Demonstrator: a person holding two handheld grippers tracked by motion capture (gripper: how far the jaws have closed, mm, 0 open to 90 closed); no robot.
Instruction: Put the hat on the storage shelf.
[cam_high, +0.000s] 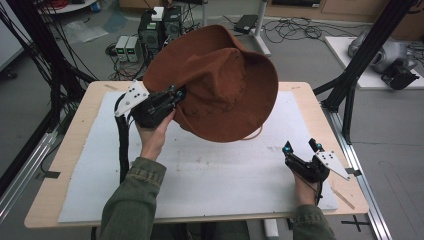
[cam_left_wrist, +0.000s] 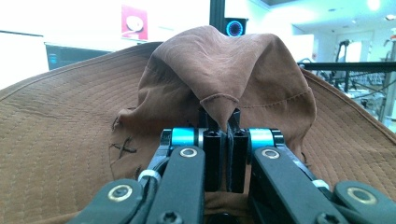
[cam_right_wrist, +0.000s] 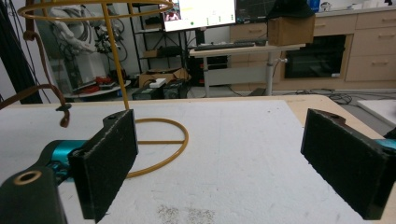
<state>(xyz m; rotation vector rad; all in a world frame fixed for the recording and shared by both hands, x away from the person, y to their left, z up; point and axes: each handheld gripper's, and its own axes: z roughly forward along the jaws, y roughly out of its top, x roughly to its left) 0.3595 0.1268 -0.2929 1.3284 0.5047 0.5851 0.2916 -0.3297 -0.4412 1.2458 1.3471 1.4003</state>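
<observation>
We hold the brown wide-brimmed suede hat up off the tabletop with our left gripper, its fingers pinched shut on a fold of the crown. In the left gripper view the cloth gathers into a point that runs down between the two black pads, so the grip is on a small tuck of soft material rather than on the stiffer brim. That seems a sensible place to take it: the crown gives enough slack to bite into, while the brim would likely slip or bend. The hat hangs tilted, with its opening turned towards us and its far edge over the back of the white foam mat; a thin cord trails below its lower edge.

Our right gripper rests low at the near right of the mat, fingers spread wide with nothing between them. Ahead of it in the right gripper view stands a yellow wire hat stand with a ring base and a hoop on top. We judge that the hat is being carried towards that stand, and the free gripper waits to steady either one.
</observation>
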